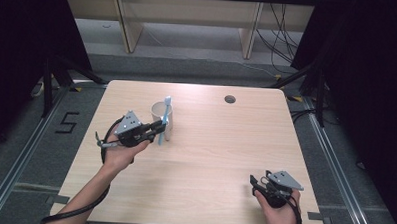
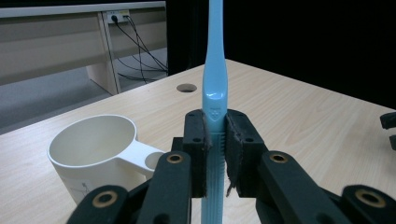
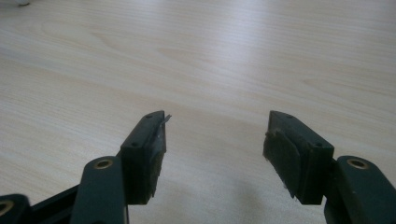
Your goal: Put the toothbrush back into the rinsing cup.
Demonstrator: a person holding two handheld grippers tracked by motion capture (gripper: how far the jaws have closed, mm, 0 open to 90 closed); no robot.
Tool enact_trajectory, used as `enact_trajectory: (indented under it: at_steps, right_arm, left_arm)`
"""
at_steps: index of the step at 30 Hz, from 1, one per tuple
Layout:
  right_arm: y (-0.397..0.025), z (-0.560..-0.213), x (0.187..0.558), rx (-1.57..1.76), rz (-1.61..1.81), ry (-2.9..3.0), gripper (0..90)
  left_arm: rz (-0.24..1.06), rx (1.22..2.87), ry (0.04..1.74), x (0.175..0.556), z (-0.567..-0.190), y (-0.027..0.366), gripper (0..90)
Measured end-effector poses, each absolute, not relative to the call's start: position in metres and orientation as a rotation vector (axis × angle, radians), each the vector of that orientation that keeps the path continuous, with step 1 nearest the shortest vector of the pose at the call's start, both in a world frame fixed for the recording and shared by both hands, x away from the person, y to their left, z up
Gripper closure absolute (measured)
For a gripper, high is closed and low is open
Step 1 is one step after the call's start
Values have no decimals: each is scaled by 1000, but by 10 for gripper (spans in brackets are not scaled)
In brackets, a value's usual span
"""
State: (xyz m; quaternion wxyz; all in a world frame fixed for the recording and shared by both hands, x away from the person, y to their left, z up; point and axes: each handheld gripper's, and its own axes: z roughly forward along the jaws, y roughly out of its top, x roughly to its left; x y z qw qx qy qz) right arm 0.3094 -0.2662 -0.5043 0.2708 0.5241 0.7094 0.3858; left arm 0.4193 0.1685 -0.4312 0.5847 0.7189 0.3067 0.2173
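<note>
Clamping the blue toothbrush (image 1: pixel 163 122) upright at centre left of the high view, just beside the cream cup (image 1: pixel 161 112).

Left gripper (image 2: pixel 215 154) pinching the handle tight between both pads; right gripper (image 3: pixel 212 154) idling at lower right, jaws spread wide over bare table (image 1: pixel 220 158). Risking a clipped rim and a tipped cup, judging by that closeness.

wooden table (image 1: pixel 210 157), round cable hole (image 1: pixel 230 99); floor cables (image 1: pixel 281 42)

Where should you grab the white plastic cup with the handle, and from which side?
Probably by the handle of the white plastic cup: it sticks out sideways as a flat tab the open right gripper could pinch. Come from the handle side, clear of the blue toothbrush held upright by the left gripper.
</note>
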Motion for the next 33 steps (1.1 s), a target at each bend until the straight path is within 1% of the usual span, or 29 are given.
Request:
enact_trajectory:
  at_steps: [5,6,15,17,22,33]
  right_arm:
    - [-266,-504,309,1410,1038,1909,392]
    - [-263,-504,307,1469,1040,1895,392]
    - [-266,-504,310,1397,1026,1902,392]
    - [-265,-504,309,1428,1035,1900,392]
    - [-267,-504,310,1393,1035,1912,392]
    - [-265,-505,309,1421,1041,1903,393]
  left_arm:
    - [504,1659,713,421,-431,168,788]
    - [503,1654,714,422,-431,168,788]
    - [499,1622,727,426,-432,166,788]
    - [500,1616,728,426,-432,166,788]
    - [504,1589,710,429,-432,165,788]
    - [519,1593,718,432,-428,162,788]
